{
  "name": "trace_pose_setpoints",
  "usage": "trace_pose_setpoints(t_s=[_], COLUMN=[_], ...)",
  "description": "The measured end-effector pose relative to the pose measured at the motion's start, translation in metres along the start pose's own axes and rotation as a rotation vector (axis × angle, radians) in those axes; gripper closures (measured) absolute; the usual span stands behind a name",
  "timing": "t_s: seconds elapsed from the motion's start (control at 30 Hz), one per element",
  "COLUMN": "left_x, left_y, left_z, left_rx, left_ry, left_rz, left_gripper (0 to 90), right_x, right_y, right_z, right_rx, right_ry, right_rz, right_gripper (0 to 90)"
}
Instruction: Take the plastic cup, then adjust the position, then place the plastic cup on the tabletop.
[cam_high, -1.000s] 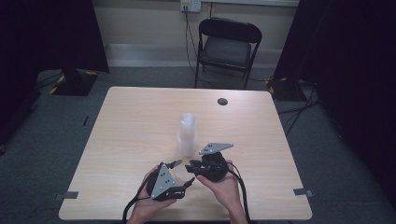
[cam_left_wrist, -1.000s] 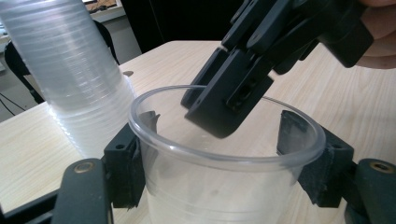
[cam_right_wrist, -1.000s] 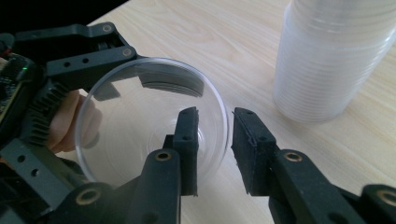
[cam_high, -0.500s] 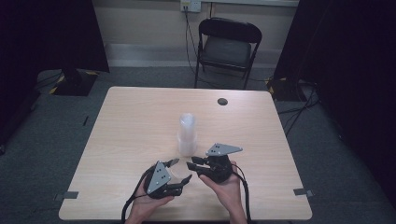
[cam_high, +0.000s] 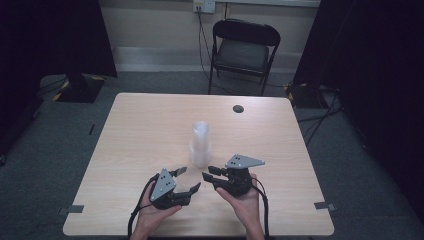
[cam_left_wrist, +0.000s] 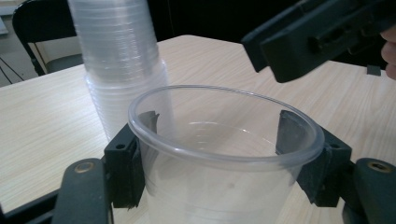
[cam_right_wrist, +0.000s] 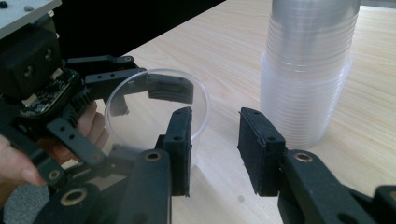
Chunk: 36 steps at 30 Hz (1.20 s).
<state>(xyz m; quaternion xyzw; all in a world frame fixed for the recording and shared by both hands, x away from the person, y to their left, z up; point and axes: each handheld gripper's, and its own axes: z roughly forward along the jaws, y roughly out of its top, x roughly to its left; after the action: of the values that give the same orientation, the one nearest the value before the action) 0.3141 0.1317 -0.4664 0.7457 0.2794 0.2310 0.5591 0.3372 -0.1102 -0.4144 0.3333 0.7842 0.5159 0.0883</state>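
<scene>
No text, label, brand, number or sign could be read anywhere in the pictures, on any surface or object.

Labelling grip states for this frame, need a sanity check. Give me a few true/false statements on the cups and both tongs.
1. The left tongs grip a single clear cup. True.
2. The right tongs hold a cup. False: nothing lies between their pads; they have just been opening.
3. The cup stack stands upright on the table. True.
4. The stack lies tipped over near the chair. False: it stands just beyond both tongs.
</scene>
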Motion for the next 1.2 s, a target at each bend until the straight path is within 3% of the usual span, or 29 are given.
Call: trace_pose_setpoints(t_s=[0.43,0.9,1.2], left_x=[0.021,0.047,0.060], left_y=[0.002,0.010,0.013], left_z=[-0.005,-0.011,-0.011], left_rx=[-0.027,-0.077,-0.075], left_ry=[0.030,0.084,0.107], left_rz=[-0.087,-0.123,-0.147], left_gripper=[29.9,30.3,30.4], right_x=[-0.005,-0.008,-0.009], right_y=[-0.018,-0.029,-0.033], right_z=[-0.004,-0.010,-0.011], right_rx=[-0.010,-0.016,-0.018], right_ry=[-0.019,-0.031,-0.035], right_rz=[0.033,0.047,0.049], right_gripper=[62.9,61.8,61.4])
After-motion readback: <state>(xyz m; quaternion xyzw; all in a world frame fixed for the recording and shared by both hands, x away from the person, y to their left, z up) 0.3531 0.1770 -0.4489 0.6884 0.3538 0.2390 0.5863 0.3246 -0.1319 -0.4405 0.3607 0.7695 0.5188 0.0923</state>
